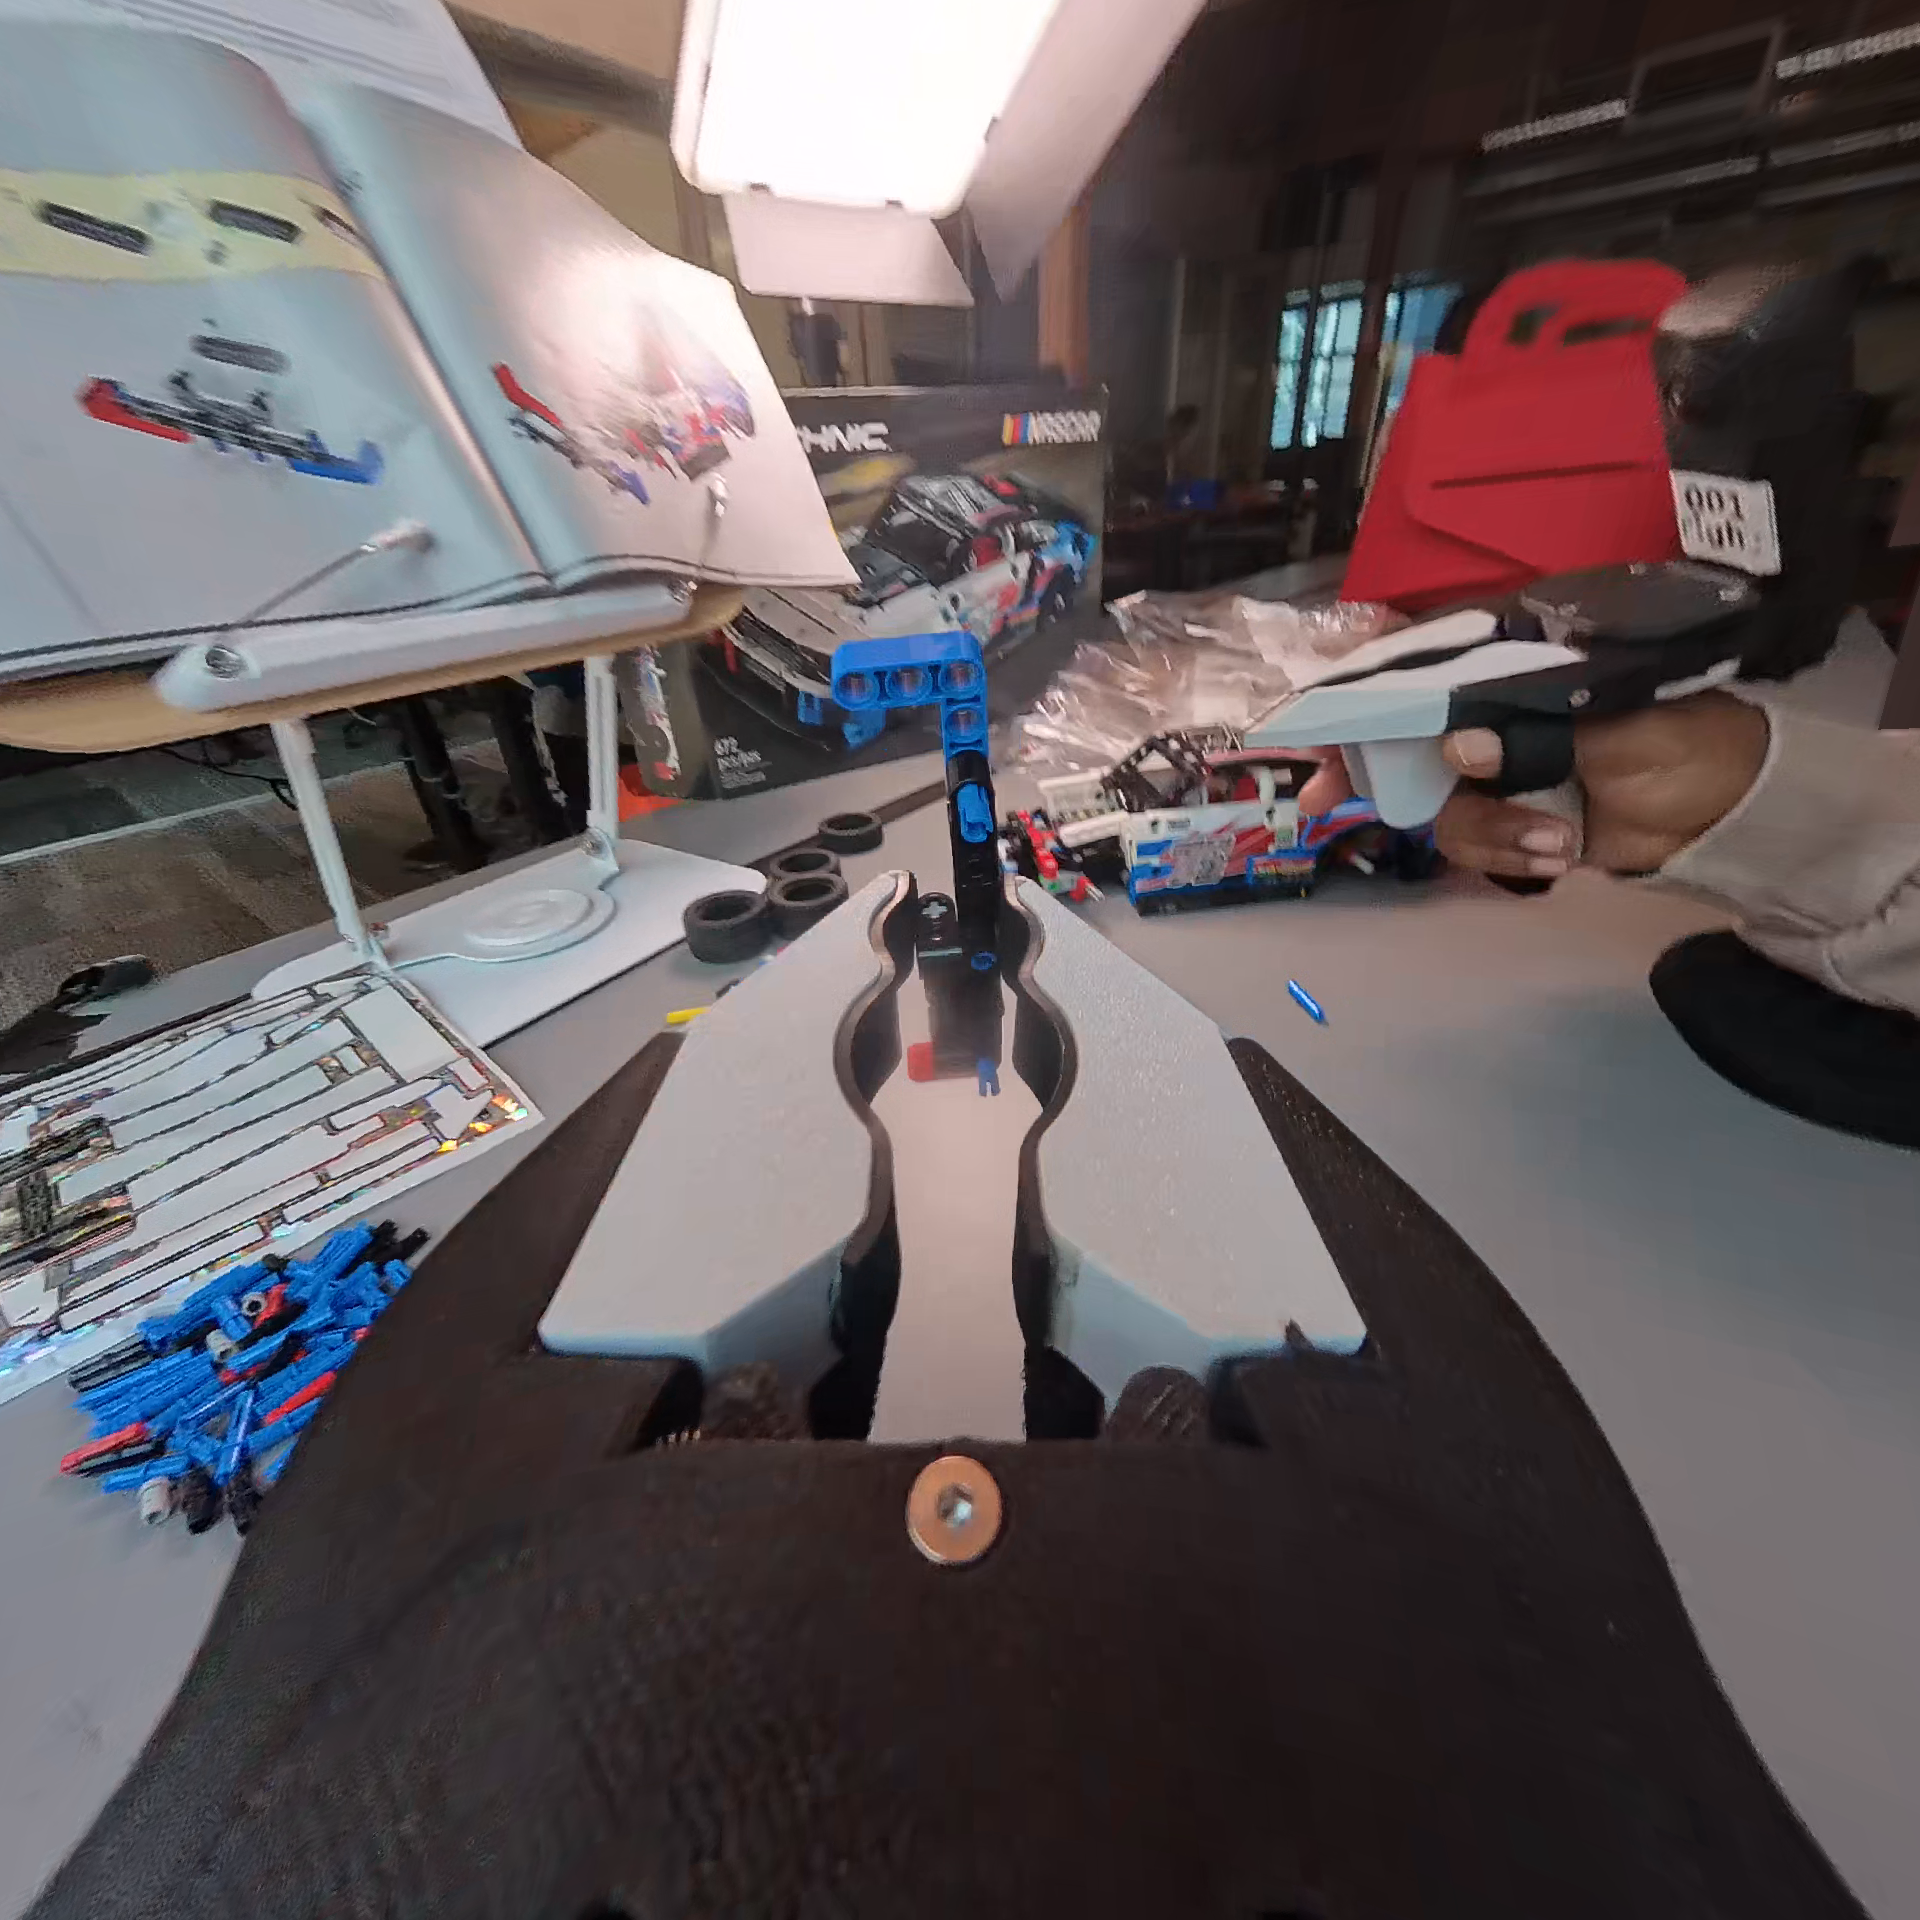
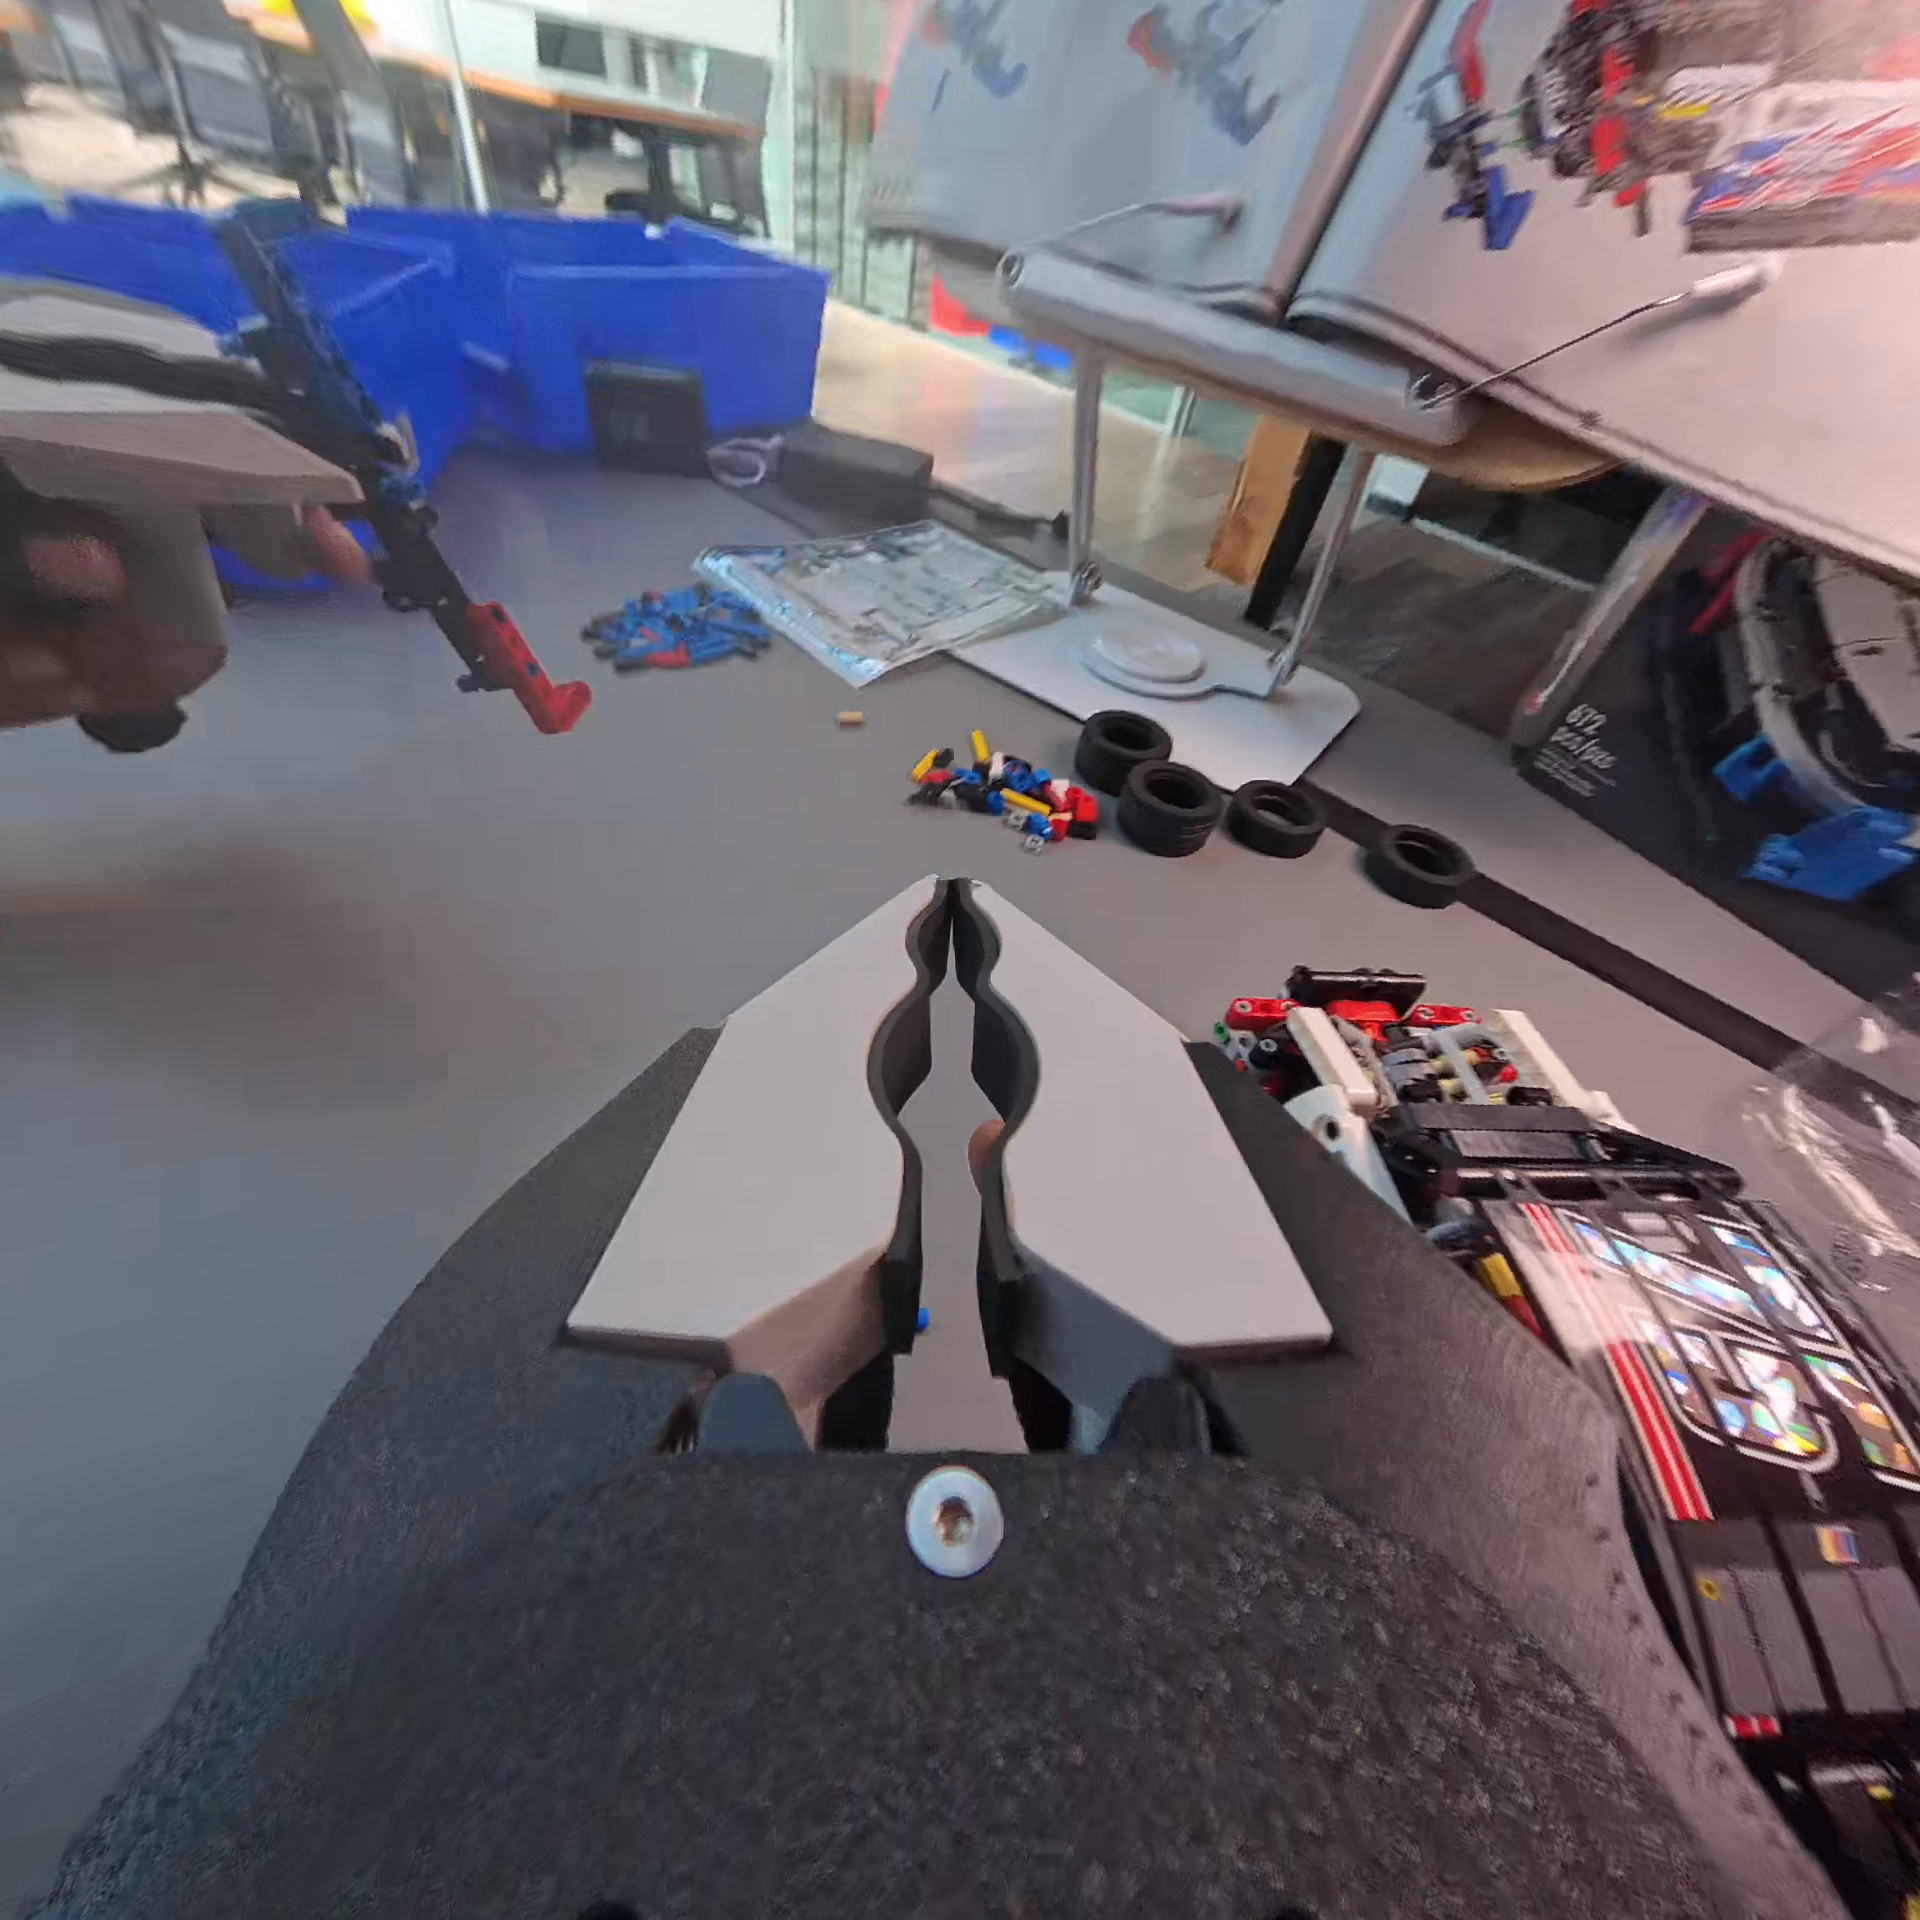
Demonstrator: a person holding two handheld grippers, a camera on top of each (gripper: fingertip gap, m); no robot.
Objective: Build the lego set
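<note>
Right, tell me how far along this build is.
Done: the car body stands largely assembled, stickers on. In hand: the left tool grips a black beam sub-assembly with blue and red ends; the right tool is shut, apparently empty. Left: four tyres and loose pins lie unused.

Matt grey tabletop (image 2: 312, 1039); rough black plastic tongs (image 2: 952, 883); glossy plastic bricks (image 2: 997, 790); matt rubber tyres (image 2: 1169, 805); shiny foil sticker sheet (image 1: 208, 1122).

Left gripper (image 1: 956, 914) clamped, raised off table. Right gripper (image 2: 953, 883) tips pressed together, empty, held level, far right.
</note>
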